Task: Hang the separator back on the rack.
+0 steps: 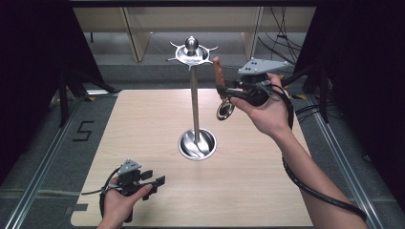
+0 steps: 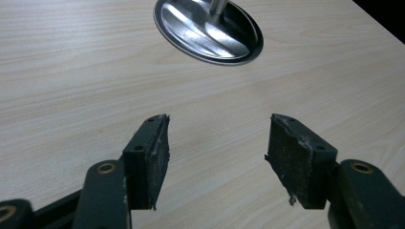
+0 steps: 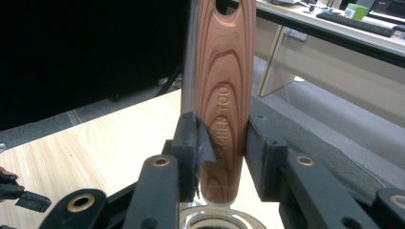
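Right gripper [image 1: 220, 88] is up in the air at the far right of the table [image 1: 248, 191], level with the upper part of the stand. Jaws are clamped on the wooden handle [image 1: 218, 71] of a utensil [image 1: 223, 98]. Handle points up, round metal head [image 1: 225, 110] hangs below the jaws. In the right gripper view the handle [image 3: 224, 95] sits squeezed between both pads, wood grain and some engraved lettering facing the camera, a hanging hole at its top end, metal rim of the head just visible at the bottom edge. The left pad's liner is peeling and curled against the wood.

Utensil is beside the stand's pole [image 1: 194, 102], to its right, not touching as far as I can tell. It is just below and right of the hook ring [image 1: 192, 53] at the top, not hung on any hook.

Stand: round steel base [image 1: 197, 144] mid-table, upright pole, star-shaped hook ring with a ball knob [image 1: 191, 44] on top. Hooks look bare.

Left gripper [image 1: 153, 182] is low at the near left of the table, held in the person's left hand [image 1: 119, 202], jaws spread apart with nothing between them. Left gripper view confirms: both pads [image 2: 155, 157] wide apart over bare wood, worn and frayed at the edges, stand base [image 2: 208, 31] ahead of them, well apart.

Grey three-cornered plate [image 1: 258, 66] sits on top of the right gripper; black cable [image 1: 310, 188] trails down along the person's right forearm.
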A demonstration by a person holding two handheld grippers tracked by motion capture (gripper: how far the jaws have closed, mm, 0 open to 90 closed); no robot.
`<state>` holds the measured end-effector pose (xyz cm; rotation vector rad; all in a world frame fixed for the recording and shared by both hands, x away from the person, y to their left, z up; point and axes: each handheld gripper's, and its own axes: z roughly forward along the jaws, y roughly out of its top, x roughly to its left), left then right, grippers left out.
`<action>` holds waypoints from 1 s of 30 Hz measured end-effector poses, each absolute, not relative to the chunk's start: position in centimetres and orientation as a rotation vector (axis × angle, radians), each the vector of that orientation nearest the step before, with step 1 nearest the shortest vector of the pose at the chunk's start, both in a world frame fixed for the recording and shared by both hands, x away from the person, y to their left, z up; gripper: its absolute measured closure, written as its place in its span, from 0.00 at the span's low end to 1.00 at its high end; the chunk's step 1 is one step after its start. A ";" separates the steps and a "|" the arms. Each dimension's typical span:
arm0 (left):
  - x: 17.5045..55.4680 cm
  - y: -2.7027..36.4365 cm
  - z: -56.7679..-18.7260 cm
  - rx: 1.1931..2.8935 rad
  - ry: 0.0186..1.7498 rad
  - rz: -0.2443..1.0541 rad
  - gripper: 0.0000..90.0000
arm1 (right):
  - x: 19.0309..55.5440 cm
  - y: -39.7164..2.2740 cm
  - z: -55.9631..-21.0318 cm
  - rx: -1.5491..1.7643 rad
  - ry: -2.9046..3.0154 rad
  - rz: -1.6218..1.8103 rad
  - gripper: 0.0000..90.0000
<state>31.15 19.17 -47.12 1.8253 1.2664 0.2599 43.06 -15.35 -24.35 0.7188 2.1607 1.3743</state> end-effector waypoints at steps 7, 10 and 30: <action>31.1 19.1 -47.1 1.812 1.269 0.255 0.43 | 43.3 -15.1 -24.5 0.733 2.165 1.385 0.76; 31.1 19.2 -47.1 1.826 1.267 0.261 0.43 | 43.4 -15.0 -24.5 0.726 2.168 1.380 0.76; 31.2 19.1 -47.1 1.826 1.262 0.259 0.43 | 44.0 -14.1 -24.9 0.758 2.183 1.405 0.76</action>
